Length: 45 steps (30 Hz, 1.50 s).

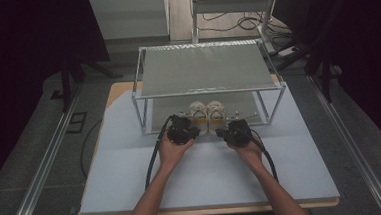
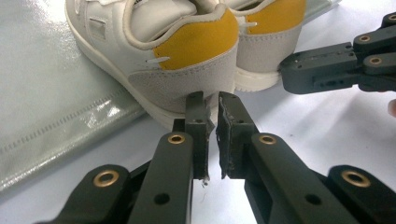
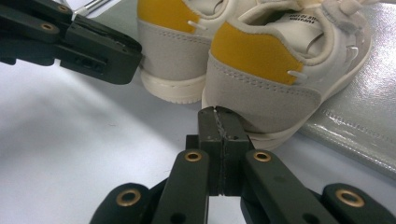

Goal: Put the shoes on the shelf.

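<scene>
Left tongs (image 2: 211, 100): held in the person's left hand (image 1: 173, 148), tips just behind the heel of the left shoe (image 2: 154, 51); jaws nearly closed, a thin gap between the pads, nothing in them.
Left shoe: white sneaker, yellow heel patch over grey suede; its forward part lies on the silvery mat of the rack's lower shelf (image 2: 51, 107), its heel pokes out over the desk (image 1: 208, 181).
Right shoe (image 3: 280, 65): same make, close beside its mate, heel toward the person, also half out over the shelf's front edge.
Right tongs (image 3: 223, 122): held in the right hand (image 1: 249, 151), tips just behind the right shoe's heel; pads pressed together, gripping nothing.
Rack (image 1: 210, 91): metal frame with two shelves, standing at the far side of the desk; upper shelf bare.
Step in hand: by my reading, both tongs stand at the heels with no grip, either nudging the pair in or about to pull it out; I cannot tell which.
Next move calls for: to push, keep tips square on each heel and advance evenly so the shoes stay parallel; to pick, open wider and close on the heel collar.
</scene>
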### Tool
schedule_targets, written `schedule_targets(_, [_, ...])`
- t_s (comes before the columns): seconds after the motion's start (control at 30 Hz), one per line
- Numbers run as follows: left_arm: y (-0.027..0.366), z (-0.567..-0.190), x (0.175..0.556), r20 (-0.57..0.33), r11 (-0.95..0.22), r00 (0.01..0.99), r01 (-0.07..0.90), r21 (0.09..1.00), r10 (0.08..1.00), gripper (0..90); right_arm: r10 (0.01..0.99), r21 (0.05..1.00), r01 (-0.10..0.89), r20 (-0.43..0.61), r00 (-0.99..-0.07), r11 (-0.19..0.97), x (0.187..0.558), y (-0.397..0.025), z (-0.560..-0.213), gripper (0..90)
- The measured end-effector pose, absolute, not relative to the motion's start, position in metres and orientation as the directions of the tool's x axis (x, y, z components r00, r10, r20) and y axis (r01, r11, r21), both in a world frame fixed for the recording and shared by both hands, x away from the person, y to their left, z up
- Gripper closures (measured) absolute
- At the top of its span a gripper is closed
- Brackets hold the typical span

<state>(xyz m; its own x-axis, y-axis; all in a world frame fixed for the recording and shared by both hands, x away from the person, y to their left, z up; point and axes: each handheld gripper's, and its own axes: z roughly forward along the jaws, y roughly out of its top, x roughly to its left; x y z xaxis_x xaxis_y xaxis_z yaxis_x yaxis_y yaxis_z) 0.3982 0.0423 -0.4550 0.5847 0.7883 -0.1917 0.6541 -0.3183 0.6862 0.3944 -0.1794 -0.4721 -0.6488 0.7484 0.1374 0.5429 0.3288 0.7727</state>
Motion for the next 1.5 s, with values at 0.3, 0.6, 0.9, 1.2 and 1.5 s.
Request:
schedule_targets(0.3, [0.04, -0.457, 0.411, -0.211, -0.296, 0.563, 0.674, 0.677, 0.799, 82.1, 0.748, 0.773, 0.543, 0.137, -0.649, 0.329, 0.396, -0.179, -0.472, 89.3])
schedule_targets(0.6, [0.038, -0.457, 0.412, -0.204, -0.303, 0.566, 0.672, 0.675, 0.799, 81.5, 0.769, 0.773, 0.548, 0.126, -0.627, 0.321, 0.407, -0.179, -0.472, 89.3])
schedule_targets(0.9, [0.037, -0.457, 0.417, -0.208, -0.298, 0.564, 0.673, 0.677, 0.8, 82.1, 0.79, 0.769, 0.551, 0.099, -0.605, 0.325, 0.426, -0.173, -0.471, 89.3])
schedule_targets(1.2, [0.035, -0.457, 0.42, -0.203, -0.299, 0.557, 0.676, 0.674, 0.805, 82.4, 0.801, 0.762, 0.567, 0.109, -0.588, 0.312, 0.439, -0.172, -0.477, 89.3])
schedule_targets(1.5, [0.033, -0.459, 0.442, -0.158, -0.332, 0.566, 0.663, 0.67, 0.809, 81.6, 0.801, 0.763, 0.57, 0.118, -0.587, 0.305, 0.44, -0.173, -0.478, 89.3])
